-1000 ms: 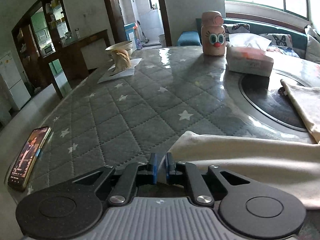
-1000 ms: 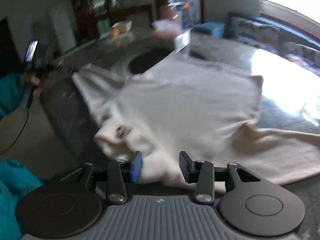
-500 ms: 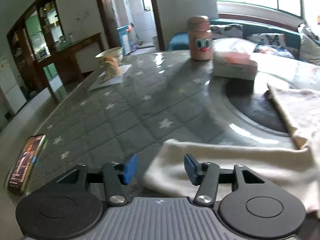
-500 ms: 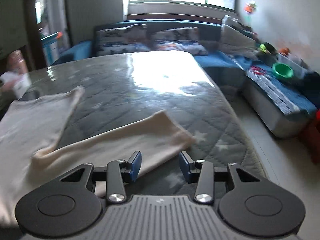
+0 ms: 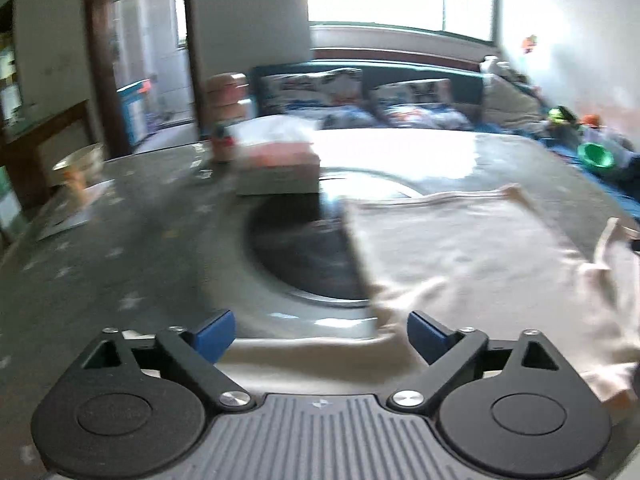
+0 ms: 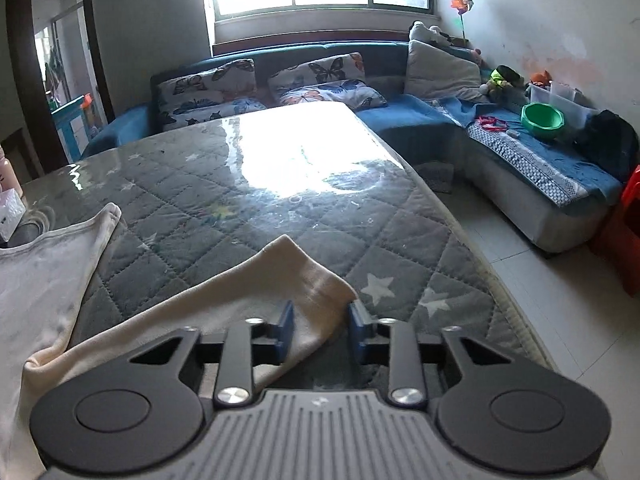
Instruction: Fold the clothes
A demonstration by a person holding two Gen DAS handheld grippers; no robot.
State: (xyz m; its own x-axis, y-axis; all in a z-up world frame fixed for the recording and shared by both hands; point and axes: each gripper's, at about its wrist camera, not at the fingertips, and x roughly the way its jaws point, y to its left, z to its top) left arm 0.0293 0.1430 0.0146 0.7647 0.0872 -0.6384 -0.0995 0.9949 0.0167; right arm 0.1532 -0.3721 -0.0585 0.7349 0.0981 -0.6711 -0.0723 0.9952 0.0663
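Note:
A cream long-sleeved garment (image 5: 472, 248) lies spread on the grey quilted star-pattern table (image 5: 120, 264). In the left wrist view, which is motion-blurred, my left gripper (image 5: 320, 336) is wide open above one sleeve that runs across below the fingers. In the right wrist view the garment's other sleeve (image 6: 224, 304) stretches toward the table's right edge. My right gripper (image 6: 320, 332) is open, with the sleeve's cuff end lying between its blue pads (image 6: 286, 330).
A tissue box (image 5: 276, 164), a pink bottle (image 5: 226, 112) and a bowl (image 5: 80, 164) stand at the table's far left side. A dark round inset (image 5: 304, 248) sits mid-table. A blue sofa (image 6: 500, 140) with cushions and a green bowl (image 6: 542, 120) lies beyond the right edge (image 6: 480, 264).
My left gripper opened from shut, let go of the sleeve and swung right toward the garment's body. My right gripper swung right to the other sleeve's cuff and its fingers narrowed around it.

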